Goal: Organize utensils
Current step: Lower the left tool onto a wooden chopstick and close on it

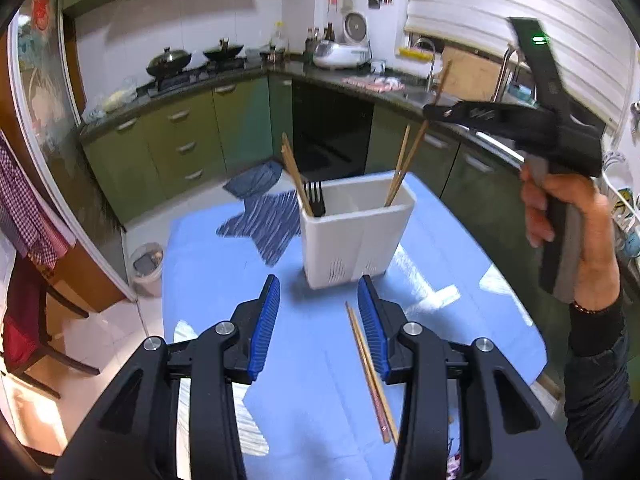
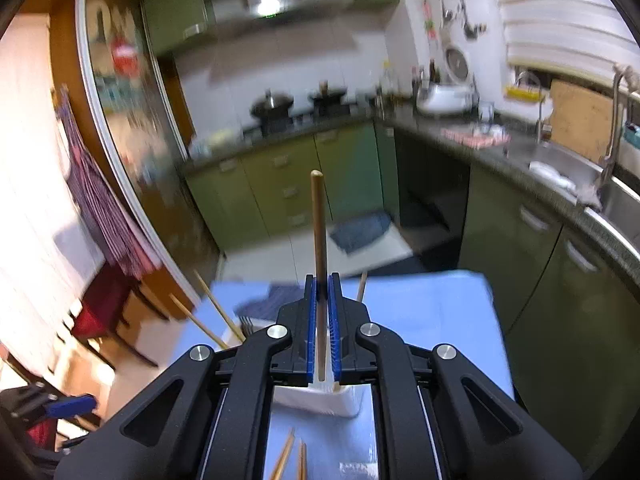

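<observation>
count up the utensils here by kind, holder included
chopsticks: 6 (3 standing in the holder, 1 in the right gripper, 2 lying on the table)
fork: 1
holder: 1
total: 8

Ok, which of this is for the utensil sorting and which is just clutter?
Job:
white utensil holder
chopstick clamped in right gripper
chopstick pair on the table
black fork
left gripper, open

Just lying about:
striped cloth
woks
rice cooker
</observation>
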